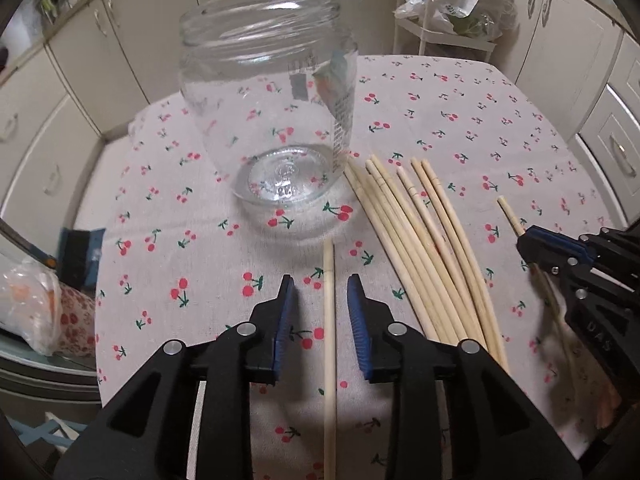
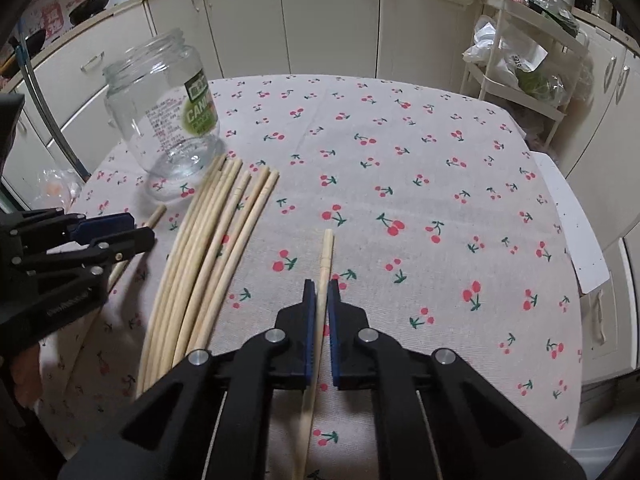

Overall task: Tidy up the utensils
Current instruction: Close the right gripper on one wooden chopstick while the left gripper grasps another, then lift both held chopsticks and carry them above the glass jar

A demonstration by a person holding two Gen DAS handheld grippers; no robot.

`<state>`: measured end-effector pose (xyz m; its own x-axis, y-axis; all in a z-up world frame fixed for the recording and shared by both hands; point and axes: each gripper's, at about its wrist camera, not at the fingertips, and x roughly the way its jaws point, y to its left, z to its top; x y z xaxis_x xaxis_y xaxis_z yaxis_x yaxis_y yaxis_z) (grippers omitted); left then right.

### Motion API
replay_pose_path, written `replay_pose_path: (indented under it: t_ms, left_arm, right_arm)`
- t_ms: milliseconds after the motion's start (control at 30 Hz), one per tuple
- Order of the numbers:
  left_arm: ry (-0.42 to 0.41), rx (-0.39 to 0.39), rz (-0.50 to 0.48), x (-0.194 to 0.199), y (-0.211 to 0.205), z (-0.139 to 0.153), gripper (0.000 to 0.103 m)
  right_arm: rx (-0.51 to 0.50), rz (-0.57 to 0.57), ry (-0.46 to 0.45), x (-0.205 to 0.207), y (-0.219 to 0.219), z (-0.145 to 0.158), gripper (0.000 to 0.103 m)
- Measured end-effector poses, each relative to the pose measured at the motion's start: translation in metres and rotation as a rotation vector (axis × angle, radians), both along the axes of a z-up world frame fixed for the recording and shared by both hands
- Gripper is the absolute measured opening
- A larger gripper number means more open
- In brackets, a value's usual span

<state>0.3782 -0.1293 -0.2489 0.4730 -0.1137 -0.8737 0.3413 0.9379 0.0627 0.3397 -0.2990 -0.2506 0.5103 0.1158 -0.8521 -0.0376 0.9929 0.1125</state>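
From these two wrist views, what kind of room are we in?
Most likely a home kitchen. Cream cabinet doors with metal handles line the walls, a white storage rack holds bags and containers, and a table under a cherry-print tablecloth carries a glass jar and wooden chopsticks.

The glass jar (image 2: pixel 164 120) bears a green label (image 2: pixel 200 110) reading "CAN…", cut off.

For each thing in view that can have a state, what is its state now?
Glass jar: upright, no lid, empty.
Left hand-held gripper: open, one chopstick lies between its jaws, not pressed.
Right hand-held gripper: shut on another chopstick.
Chopstick bundle: lying flat on the cherry tablecloth beside the jar.
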Motion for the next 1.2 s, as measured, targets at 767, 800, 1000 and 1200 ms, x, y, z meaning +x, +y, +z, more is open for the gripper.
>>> replay_pose_path:
  t_ms: [767,800,1000,1200]
  left_arm:
    - [-0.408,-0.428,0.023,-0.008,0.065,0.150,0.005]
    - [-0.422,-0.439,0.022,-0.003,0.064,0.155,0.005]
    - [-0.481,-0.520,0.043,0.021,0.063,0.175,0.005]
    - [-0.553,-0.585,0.079,0.043,0.062,0.185,0.005]
  right_arm:
    - [0.450,-0.087,-0.276,-0.011,-0.021,0.052,0.006]
    - [0.452,-0.089,-0.285,-0.009,-0.021,0.054,0.006]
    - [0.467,-0.104,-0.357,0.001,-0.021,0.071,0.006]
    - [0.478,-0.132,-0.480,0.022,-0.018,0.102,0.006]
